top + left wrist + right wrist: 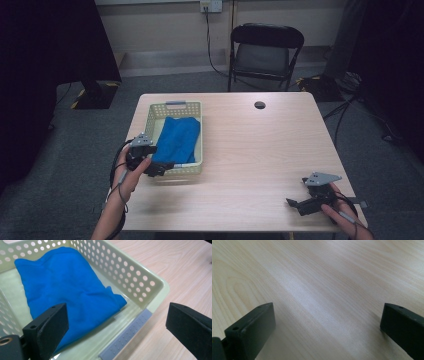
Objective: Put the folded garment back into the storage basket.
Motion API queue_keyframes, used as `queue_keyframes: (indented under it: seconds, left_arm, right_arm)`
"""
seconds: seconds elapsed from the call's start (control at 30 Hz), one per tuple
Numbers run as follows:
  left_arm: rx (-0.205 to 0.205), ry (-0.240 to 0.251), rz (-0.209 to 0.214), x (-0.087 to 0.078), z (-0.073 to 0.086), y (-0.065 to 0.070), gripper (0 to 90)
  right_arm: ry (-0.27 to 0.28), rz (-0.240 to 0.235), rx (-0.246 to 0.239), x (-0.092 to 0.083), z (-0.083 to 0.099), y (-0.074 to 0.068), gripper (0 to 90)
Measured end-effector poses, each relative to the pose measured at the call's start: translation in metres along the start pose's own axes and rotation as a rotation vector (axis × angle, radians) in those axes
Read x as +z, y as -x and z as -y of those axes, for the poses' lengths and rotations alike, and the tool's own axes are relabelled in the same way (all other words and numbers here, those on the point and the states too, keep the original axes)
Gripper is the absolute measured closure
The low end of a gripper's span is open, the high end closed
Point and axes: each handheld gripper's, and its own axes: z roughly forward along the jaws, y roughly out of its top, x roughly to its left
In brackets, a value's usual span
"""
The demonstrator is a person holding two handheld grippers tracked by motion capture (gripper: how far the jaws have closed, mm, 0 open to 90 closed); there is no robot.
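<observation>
Pale wood-grain laminate covers the desk [250,150]. At its near right corner, the right gripper [300,205] is held low over bare desk surface. In the right gripper view, its fingers [249,332] stand wide apart with nothing between them.

At the near left, the left gripper [159,169] sits at the near end of the basket [192,169]. In the left gripper view, its fingers [47,327] are spread wide and grip nothing; one finger is over the basket interior, the other is outside the near wall, over the desk.

Basket: cream plastic, rectangular, with perforated walls [130,272]. It stands on the left half of the desk, long axis running away from the person. A grey handle strip [127,335] lies on the near rim; a matching grey handle [175,103] is on the far rim.

Contents: one blue cloth [177,139], folded and lying flat on the basket floor. It covers most of the floor; a strip along the left side remains bare.

Further out, a dark round hole [259,105] is set in the desk near the far edge, well apart from the basket.

Beyond the desk, a black folding chair [265,52] stands on grey carpet. A cable [212,55] runs down from a wall socket [210,6] behind it.
</observation>
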Motion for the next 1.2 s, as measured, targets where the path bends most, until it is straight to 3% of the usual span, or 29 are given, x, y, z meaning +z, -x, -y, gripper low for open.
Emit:
queue_keyframes:
  seconds: [0.9, 1.2]
  left_arm:
    - [-0.024, 0.038, -0.012, -0.014, 0.030, -0.002, 3.6]
    - [-0.007, 0.039, -0.028, -0.018, 0.038, -0.004, 3.6]
  right_arm:
    - [0.000, 0.000, 0.000, 0.000, 0.000, 0.000, 0.0]
    - [0.000, 0.000, 0.000, 0.000, 0.000, 0.000, 0.0]
